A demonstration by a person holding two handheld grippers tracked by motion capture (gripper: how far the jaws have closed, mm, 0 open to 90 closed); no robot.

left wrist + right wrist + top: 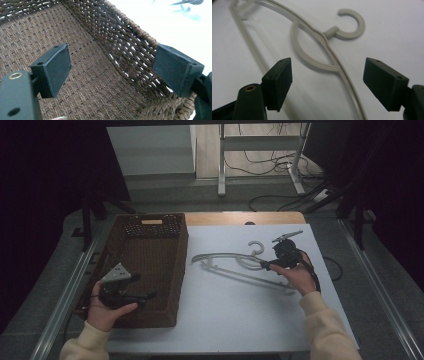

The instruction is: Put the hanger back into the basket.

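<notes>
A pale grey plastic hanger [225, 254] lies flat on the white tabletop [235, 315], its hook pointing toward the far edge. My right gripper [265, 265] sits low over the hanger's right arm near the hook. In the right gripper view its jaws [329, 77] stand wide apart with the hanger's arm [331, 48] running between them, untouched by either pad. My left gripper [150, 295] hovers inside the brown wicker basket [181, 260], jaws apart [112, 70] and holding nothing, aimed at the basket's woven wall [120, 37].
The basket takes up the table's left side and holds nothing visible. Metal rails run along both sides of the table. Beyond the far edge stand a desk frame [260, 150] and loose cables on the floor.
</notes>
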